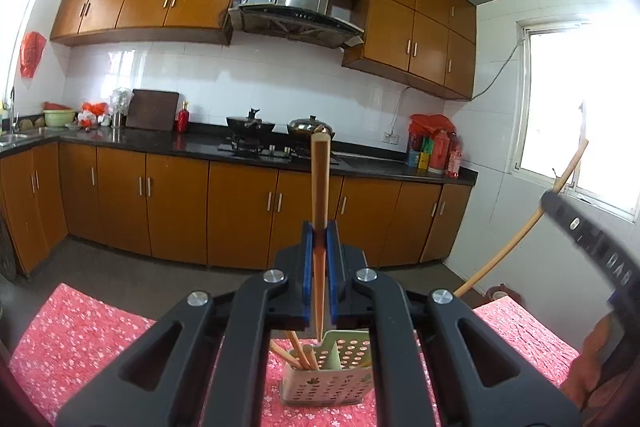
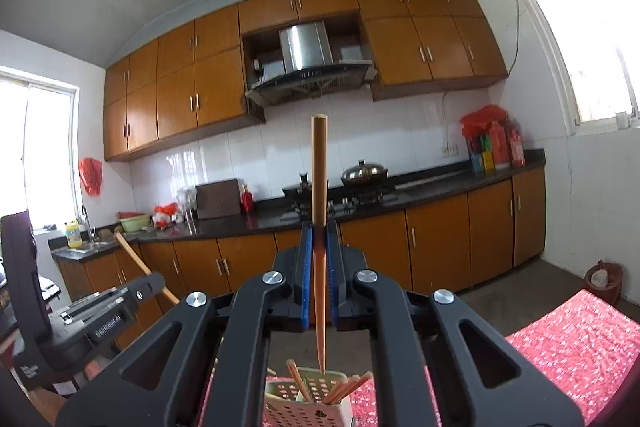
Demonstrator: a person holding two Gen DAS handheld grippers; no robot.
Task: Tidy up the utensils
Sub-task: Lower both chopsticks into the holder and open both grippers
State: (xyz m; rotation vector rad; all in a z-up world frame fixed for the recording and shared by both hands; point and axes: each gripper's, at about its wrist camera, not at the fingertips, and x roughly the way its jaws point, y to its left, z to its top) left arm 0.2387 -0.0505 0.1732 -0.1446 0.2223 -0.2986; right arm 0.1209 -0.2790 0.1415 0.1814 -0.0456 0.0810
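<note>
The left gripper (image 1: 320, 239) is clamped on a wooden chopstick (image 1: 320, 187) that stands nearly upright between its blue pads (image 1: 306, 259), the thick squared end up in front of the stove and the thin tip pointing down just over a pale green perforated utensil holder (image 1: 326, 375). That holder stands on a table covered by a red floral cloth (image 1: 80, 339) and has several more chopsticks (image 1: 298, 351) leaning in its left compartment. Toward the right edge of the left wrist view, the right gripper (image 1: 554, 199) appears from the side, pinching a second chopstick (image 1: 524, 227) that slants up toward the window. In the right wrist view the left gripper's black body shows low at the left with its chopstick sticking up at a slant. At the centre of that view the right gripper is closed on its own chopstick, held upright, its pointed tip hanging just above the rim of the holder, where other chopsticks fan out in the compartments. Beyond both grippers runs a dark kitchen counter (image 2: 440, 187) with a wok and a lidded pot (image 2: 364, 173) on the stove, orange cabinets (image 1: 176, 203) below and above.
</note>
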